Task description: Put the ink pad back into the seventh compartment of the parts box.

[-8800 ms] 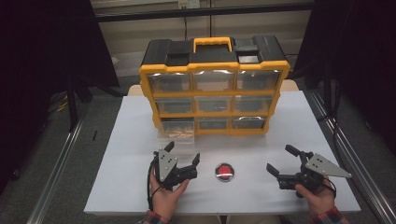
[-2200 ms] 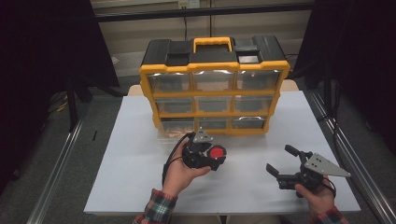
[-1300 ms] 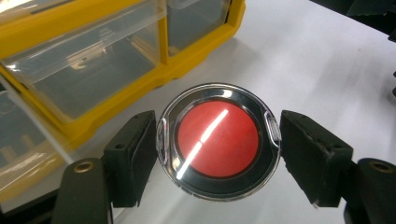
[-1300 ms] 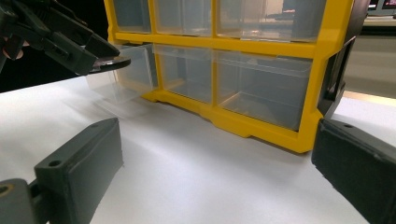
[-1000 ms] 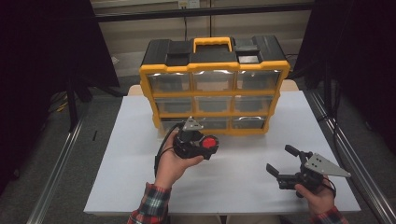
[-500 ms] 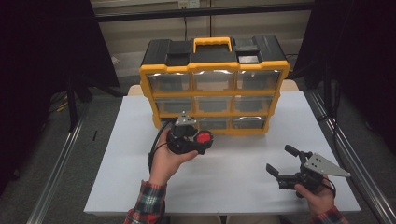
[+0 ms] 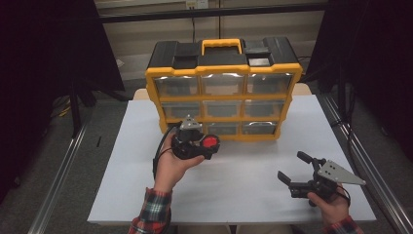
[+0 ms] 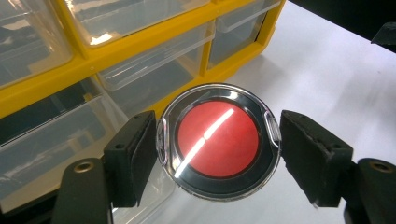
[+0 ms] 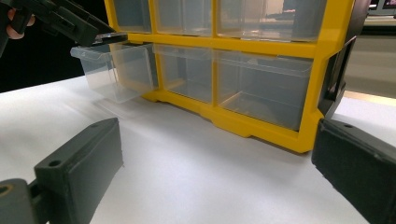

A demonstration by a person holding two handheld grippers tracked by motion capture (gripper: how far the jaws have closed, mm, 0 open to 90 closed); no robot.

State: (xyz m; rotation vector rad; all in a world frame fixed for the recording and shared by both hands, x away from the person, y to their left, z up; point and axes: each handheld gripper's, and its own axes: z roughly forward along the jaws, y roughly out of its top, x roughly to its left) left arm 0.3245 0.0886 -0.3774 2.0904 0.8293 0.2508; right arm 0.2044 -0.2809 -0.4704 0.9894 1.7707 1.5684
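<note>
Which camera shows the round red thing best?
The left gripper view: the red disc sits big and close between the left gripper pads. The high view shows it small; the right gripper view gives no clear look.

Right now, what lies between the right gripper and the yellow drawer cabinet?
Only bare white table; the right gripper view shows it from the right gripper to the drawer cabinet.

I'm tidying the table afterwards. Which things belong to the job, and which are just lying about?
In the job:
- round red container, held in the left gripper
- pulled-out clear drawer
- yellow drawer cabinet

Just about:
- right gripper, jaws open, holding nothing
</note>
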